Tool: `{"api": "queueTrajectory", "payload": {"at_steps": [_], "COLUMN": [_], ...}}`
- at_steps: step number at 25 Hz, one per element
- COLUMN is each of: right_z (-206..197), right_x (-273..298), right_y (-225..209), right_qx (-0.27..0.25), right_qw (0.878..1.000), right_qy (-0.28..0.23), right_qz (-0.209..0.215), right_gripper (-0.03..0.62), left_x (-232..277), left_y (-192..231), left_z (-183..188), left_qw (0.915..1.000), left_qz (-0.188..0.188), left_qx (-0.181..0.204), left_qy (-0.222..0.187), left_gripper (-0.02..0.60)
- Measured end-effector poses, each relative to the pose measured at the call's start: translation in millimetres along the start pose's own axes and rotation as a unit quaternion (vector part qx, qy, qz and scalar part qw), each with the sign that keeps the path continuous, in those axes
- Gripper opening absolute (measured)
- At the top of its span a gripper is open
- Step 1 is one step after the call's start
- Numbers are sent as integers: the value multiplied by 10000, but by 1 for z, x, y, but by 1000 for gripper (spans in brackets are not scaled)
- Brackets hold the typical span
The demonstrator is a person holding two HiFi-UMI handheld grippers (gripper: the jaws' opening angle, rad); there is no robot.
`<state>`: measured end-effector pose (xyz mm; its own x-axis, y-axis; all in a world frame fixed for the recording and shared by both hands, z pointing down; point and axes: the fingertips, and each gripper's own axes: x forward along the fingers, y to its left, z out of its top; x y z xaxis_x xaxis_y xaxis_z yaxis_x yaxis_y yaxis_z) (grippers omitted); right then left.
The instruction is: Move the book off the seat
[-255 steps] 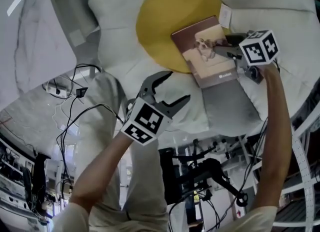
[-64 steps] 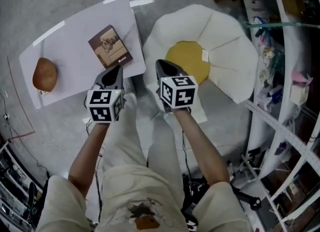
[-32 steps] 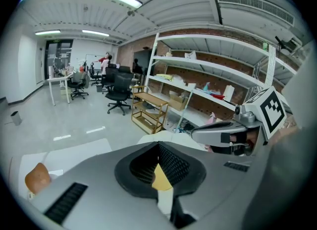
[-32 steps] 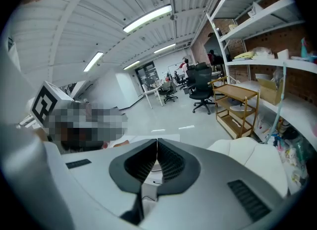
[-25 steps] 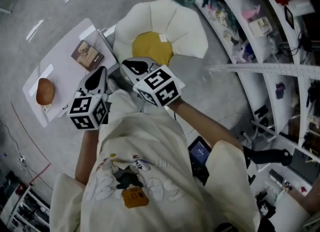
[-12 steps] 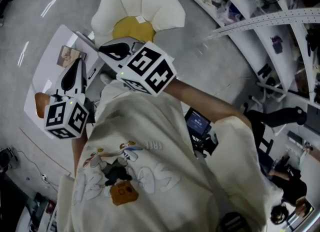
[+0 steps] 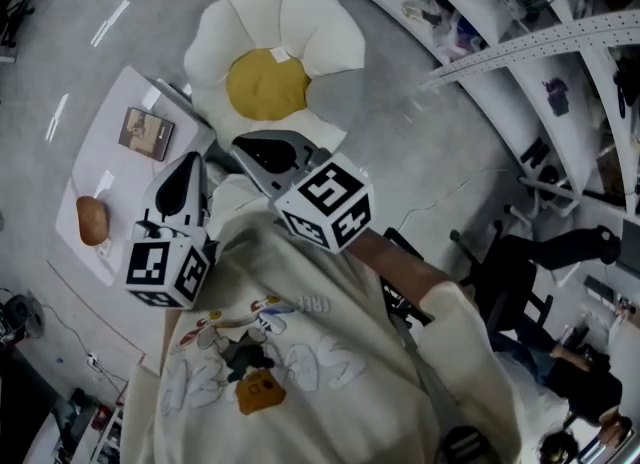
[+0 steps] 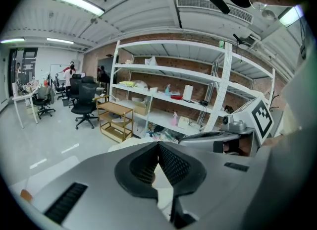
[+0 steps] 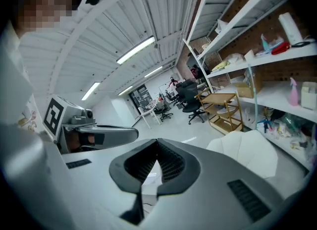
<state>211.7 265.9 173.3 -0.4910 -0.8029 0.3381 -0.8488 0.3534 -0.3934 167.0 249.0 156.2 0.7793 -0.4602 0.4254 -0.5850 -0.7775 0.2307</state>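
Left gripper (image 7: 188,174) has its two jaws pressed together, and nothing is between them. It is held up close to the person's shirt (image 7: 300,352). Its tip points up the head view, toward the white table (image 7: 100,167). The book (image 7: 146,133) lies flat on that table, up and a little to the left of this gripper's tip. They are near each other but do not touch. The book looks a bit turned on the table, and it is too small to tell for sure which way its long side runs. A round brown thing (image 7: 92,220) sits lower on the same table, well apart from the book.

Right gripper (image 7: 255,152) is just to the right of the left one. Its jaws are pressed together too, and it holds nothing. Its tip points to the left in the head view. The left gripper is between it and the book, so the left hand is the nearer one.

Further up and right is the seat (image 7: 300,32), a white flower cushion with a yellow middle (image 7: 265,84). No book is on it. The book is off to its left, on the table, so I think the job is done and no more reaching is needed
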Motion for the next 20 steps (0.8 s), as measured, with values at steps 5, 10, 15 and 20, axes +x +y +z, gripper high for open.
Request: {"api": "queueTrajectory", "payload": {"at_steps": [5, 10, 15, 20], "right_z": [11, 6, 7, 9], "right_x": [-27, -30, -29, -27], "right_y": [-9, -7, -5, 1], "right_qx": [-506, -527, -499, -501], "right_qw": [9968, 9966, 9966, 9968], "right_qy": [-311, -315, -301, -351], "right_qz": [-528, -541, -580, -510], "right_gripper": [9, 9, 9, 10], "left_x": [10, 9, 6, 4], "left_y": [-24, -27, -25, -24], "left_z": [-15, -14, -10, -7], "left_qw": [9998, 9998, 9999, 9998], "left_qz": [-28, 52, 43, 49], "left_qx": [-122, 2, 40, 99], "left_qy": [145, 169, 152, 166], "left_gripper": [11, 11, 11, 11]}}
